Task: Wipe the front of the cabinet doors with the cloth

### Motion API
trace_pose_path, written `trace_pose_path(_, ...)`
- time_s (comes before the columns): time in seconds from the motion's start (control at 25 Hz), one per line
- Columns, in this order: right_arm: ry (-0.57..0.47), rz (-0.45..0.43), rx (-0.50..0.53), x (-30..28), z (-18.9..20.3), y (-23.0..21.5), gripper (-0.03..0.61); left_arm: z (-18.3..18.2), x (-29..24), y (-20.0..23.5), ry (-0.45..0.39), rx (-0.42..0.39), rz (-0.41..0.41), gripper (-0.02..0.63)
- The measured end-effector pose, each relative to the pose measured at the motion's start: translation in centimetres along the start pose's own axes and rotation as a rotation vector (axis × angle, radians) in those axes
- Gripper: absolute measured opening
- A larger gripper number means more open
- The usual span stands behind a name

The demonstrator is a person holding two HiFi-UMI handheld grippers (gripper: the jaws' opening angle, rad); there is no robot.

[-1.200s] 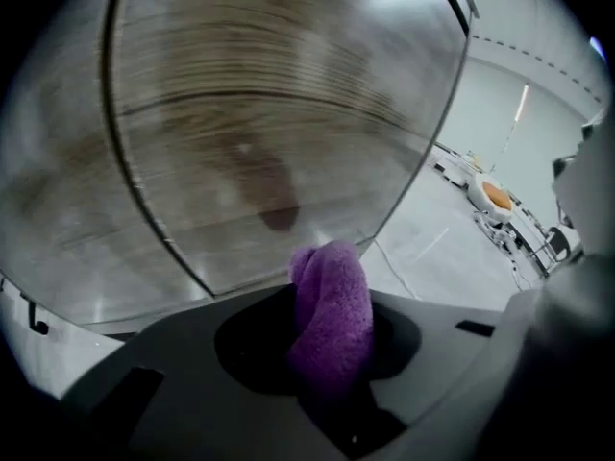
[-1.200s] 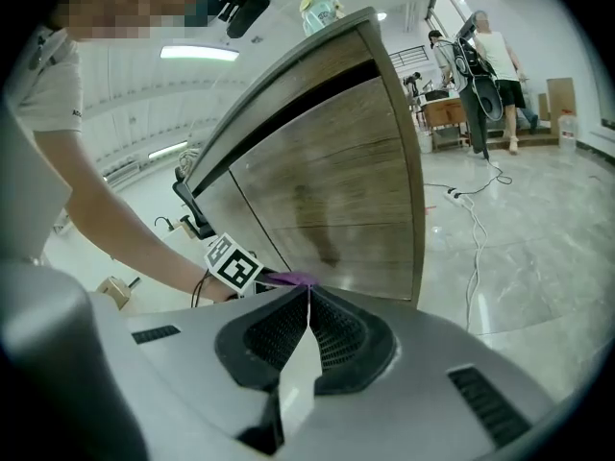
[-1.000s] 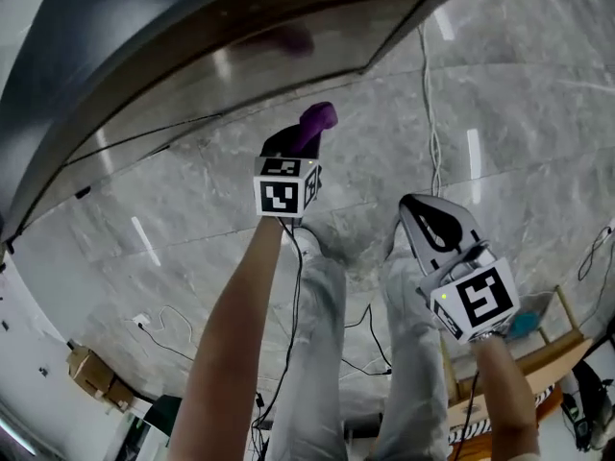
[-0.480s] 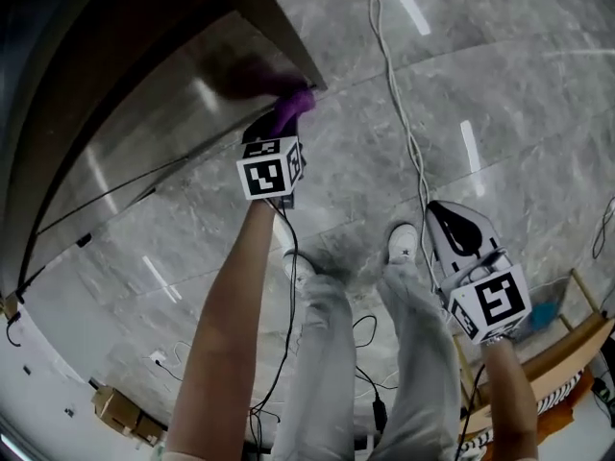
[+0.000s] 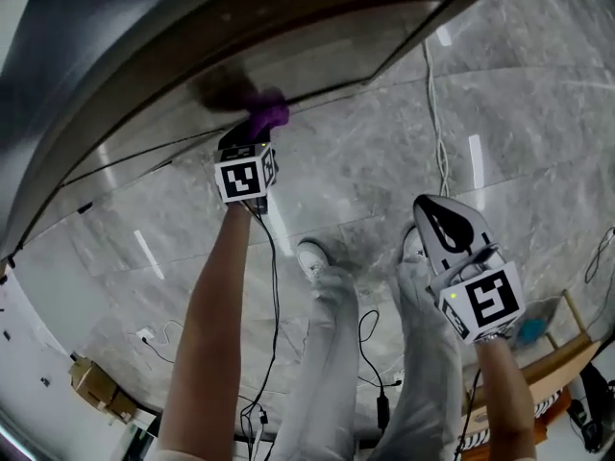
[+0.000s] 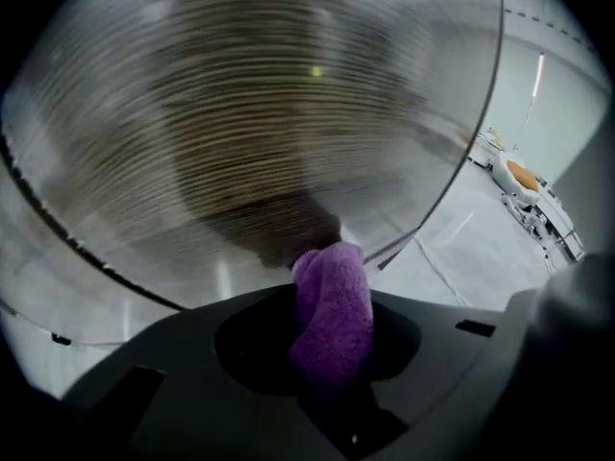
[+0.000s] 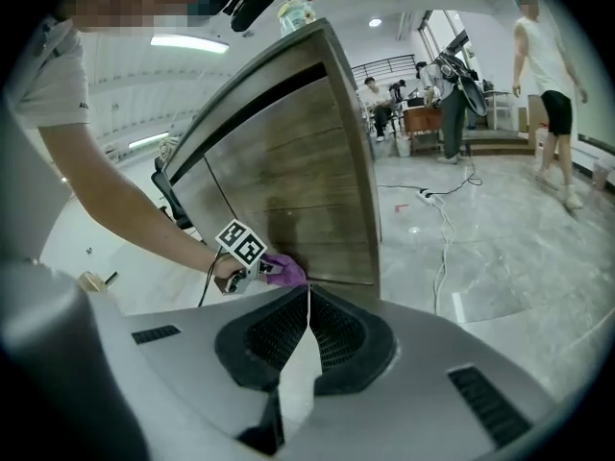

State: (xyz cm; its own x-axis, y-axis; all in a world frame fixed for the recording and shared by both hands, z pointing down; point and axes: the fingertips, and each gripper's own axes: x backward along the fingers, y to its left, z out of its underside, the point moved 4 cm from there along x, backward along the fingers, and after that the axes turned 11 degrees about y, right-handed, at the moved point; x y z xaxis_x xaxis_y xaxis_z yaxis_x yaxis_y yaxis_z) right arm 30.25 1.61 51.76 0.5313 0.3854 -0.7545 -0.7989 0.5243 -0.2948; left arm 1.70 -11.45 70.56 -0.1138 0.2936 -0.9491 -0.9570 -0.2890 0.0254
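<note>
Head view: left arm stretched out, the left tool [image 5: 249, 134] clamping a fuzzy purple cloth [image 5: 266, 114] against the brown wood-grain cabinet door [image 5: 317, 46]. Only the right gripper view shows the right tool [image 7: 307, 305] closed and empty.

Left gripper [image 5: 248, 134] outstretched, jaws clamped on cloth [image 6: 332, 305], right gripper [image 5: 430, 209] held low, jaws together

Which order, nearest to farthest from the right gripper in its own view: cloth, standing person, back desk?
1. The cloth, ahead left, against the cabinet.
2. The standing person, far right.
3. The desk, back centre.
</note>
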Motion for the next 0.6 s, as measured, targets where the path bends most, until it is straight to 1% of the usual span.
trace_pose_path(0.12,0.016,-0.014,0.014,-0.9,-0.7,2.1,0.028,1.8,1.4,3.9,0.027,0.048,-0.049,0.104)
trace_pose_path(0.2,0.022,-0.016,0.011,-1.1,-1.3,3.4,0.028,3.0,2.5,6.3,0.036,0.098,-0.081,0.104)
trace_pose_path(0.32,0.027,-0.016,0.001,-1.2,-2.5,5.4,0.028,4.5,4.4,9.1,0.035,0.184,-0.094,0.104)
trace_pose_path(0.48,0.042,-0.021,0.024,-1.0,-4.6,8.2,0.028,6.2,7.7,10.1,0.029,0.23,-0.057,0.104)
trace_pose_path(0.52,0.039,-0.022,0.03,-1.0,-5.3,8.9,0.028,6.5,8.7,9.8,0.014,0.24,-0.037,0.104)
trace_pose_path(0.6,0.021,-0.02,0.035,-1.0,-7.0,10.4,0.028,6.7,11.5,8.9,-0.046,0.269,0.027,0.104)
